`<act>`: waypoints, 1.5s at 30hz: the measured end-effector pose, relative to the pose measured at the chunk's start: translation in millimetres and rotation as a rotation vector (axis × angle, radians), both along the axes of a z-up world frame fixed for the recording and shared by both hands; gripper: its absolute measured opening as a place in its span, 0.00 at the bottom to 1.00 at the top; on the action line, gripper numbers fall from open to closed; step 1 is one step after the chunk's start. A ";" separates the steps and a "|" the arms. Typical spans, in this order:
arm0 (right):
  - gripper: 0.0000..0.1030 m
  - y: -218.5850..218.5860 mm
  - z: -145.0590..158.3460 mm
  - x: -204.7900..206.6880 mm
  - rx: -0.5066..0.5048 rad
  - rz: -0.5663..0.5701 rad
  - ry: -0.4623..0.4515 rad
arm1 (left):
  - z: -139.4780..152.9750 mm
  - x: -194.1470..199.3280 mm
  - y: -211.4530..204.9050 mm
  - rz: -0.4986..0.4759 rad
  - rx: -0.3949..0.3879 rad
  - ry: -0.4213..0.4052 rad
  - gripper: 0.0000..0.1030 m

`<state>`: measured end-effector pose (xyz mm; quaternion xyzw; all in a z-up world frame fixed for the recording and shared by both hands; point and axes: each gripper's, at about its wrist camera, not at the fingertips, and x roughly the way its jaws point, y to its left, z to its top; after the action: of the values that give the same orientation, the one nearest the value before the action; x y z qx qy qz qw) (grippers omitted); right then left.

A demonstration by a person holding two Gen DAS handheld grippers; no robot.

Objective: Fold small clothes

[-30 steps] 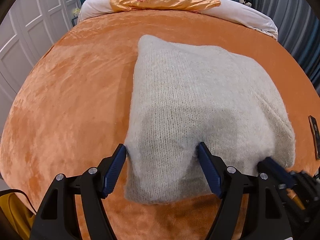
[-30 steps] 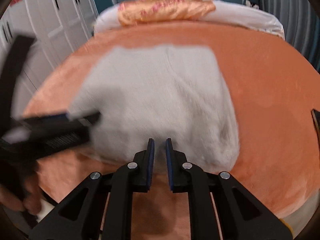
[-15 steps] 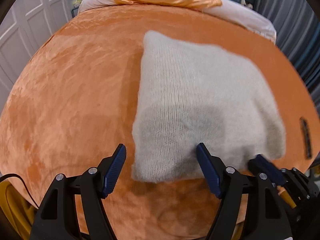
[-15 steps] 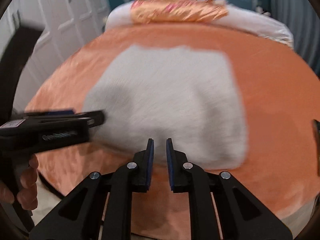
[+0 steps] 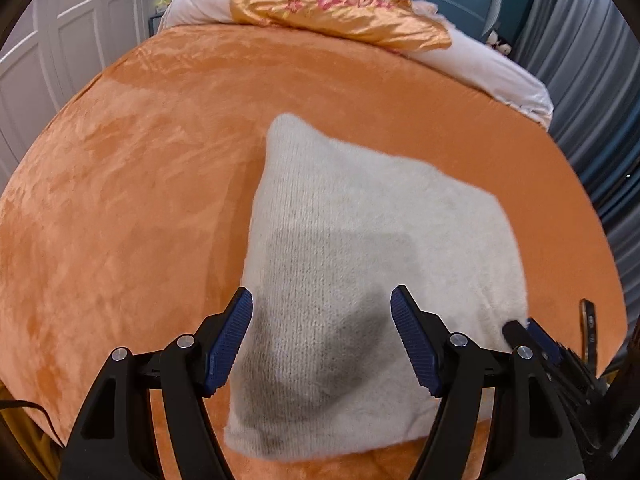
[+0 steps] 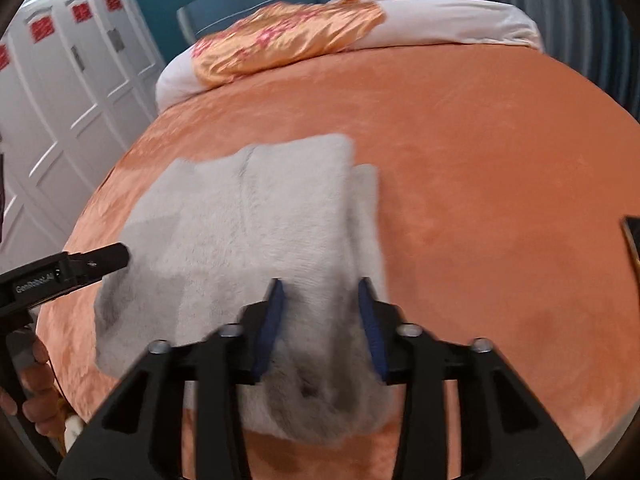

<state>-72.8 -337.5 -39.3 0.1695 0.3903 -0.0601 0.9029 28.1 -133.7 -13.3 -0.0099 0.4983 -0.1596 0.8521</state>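
A folded cream knit sweater (image 5: 360, 240) lies on the orange bedspread (image 5: 140, 160); it also shows in the right wrist view (image 6: 256, 220). My left gripper (image 5: 322, 316) is open, its jaws astride the sweater's near left part, holding nothing. My right gripper (image 6: 320, 304) is open over the sweater's near right corner, with the cloth between its blue pads (image 6: 272, 316). The right gripper's tip shows in the left wrist view (image 5: 532, 336), and the left gripper shows in the right wrist view (image 6: 68, 272).
A gold floral pillow (image 5: 336, 8) and white bedding (image 5: 500, 72) lie at the head of the bed. White wardrobe doors (image 6: 60, 80) stand to the left. A dark phone (image 5: 588, 332) lies by the bed's right edge; it also shows in the right wrist view (image 6: 632, 240).
My right gripper has opened from shut and moved over the sweater's right corner. My left gripper came back down closer to the sweater, still open.
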 end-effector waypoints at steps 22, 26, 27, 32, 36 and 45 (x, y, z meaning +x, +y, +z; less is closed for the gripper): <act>0.08 49.3 19.3 -48.4 -0.124 0.021 -0.006 | -4.5 -29.7 -0.8 -0.037 0.087 -0.037 0.69; 0.04 48.3 -11.0 -39.3 -0.069 0.018 0.093 | -14.6 -40.0 -0.9 -0.046 0.120 -0.018 0.69; 0.06 52.0 0.4 -40.6 -0.084 0.024 0.062 | -16.9 -41.9 -0.4 -0.047 0.125 -0.011 0.69; 0.08 56.4 4.7 -41.1 -0.089 0.043 0.061 | -22.0 -49.4 1.0 -0.047 0.143 -0.004 0.69; 0.08 57.4 -13.4 -41.3 -0.082 0.055 0.119 | -26.6 -54.5 1.8 -0.051 0.163 -0.002 0.69; 0.08 110.1 21.5 -24.0 -0.041 0.195 -0.061 | -8.0 -55.9 46.4 0.055 0.090 0.018 0.69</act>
<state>-96.8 -227.3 -17.8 0.1139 0.3761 0.0254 0.9192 -27.8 -87.3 -21.3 0.0135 0.5121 -0.1132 0.8514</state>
